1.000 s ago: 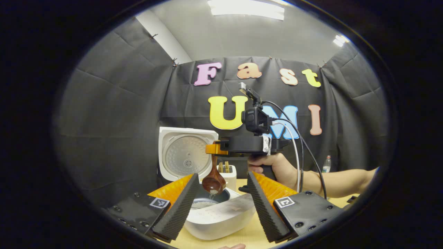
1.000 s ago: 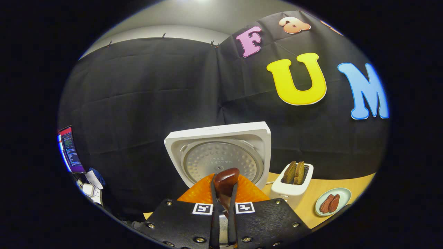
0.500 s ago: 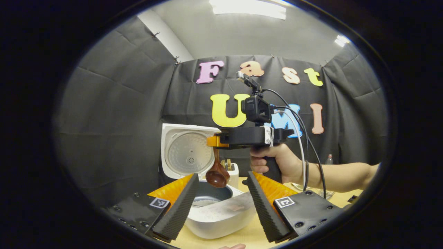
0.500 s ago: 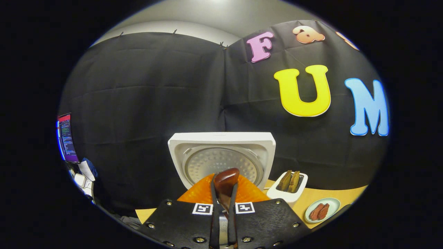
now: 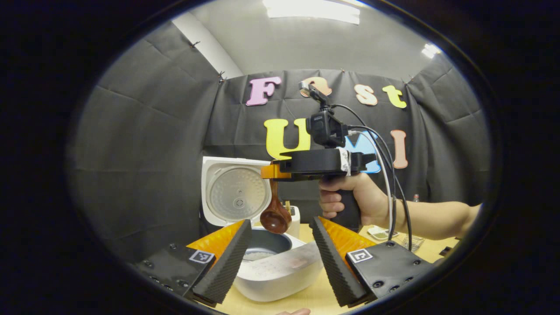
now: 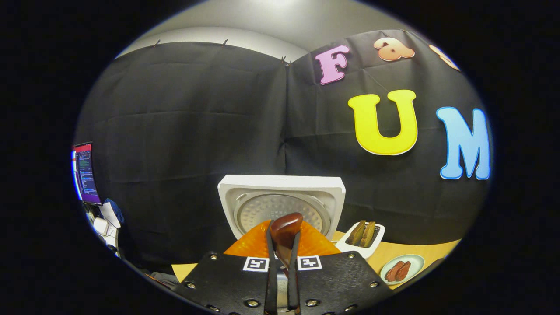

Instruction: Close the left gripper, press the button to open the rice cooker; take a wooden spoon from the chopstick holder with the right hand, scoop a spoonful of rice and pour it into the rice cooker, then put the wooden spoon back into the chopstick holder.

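our right gripper (image 5: 272, 171) clamps the wooden spoon (image 5: 275, 214), bowl hanging above the open rice cooker (image 5: 271, 258); our left gripper (image 5: 280, 249) gapes empty. the dangling spoon may swing and clip the cooker's rim heading to the chopstick holder.

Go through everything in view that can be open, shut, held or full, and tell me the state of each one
rice cooker: open, lid standing up, some rice in the inner pot.
wooden spoon: held above the cooker, bowl hanging down, no rice visible in it.
right gripper: shut on the wooden spoon's handle.
left gripper: open, holding nothing.
toaster: two slices standing in its slots.
small plate: holding two reddish pieces of food.
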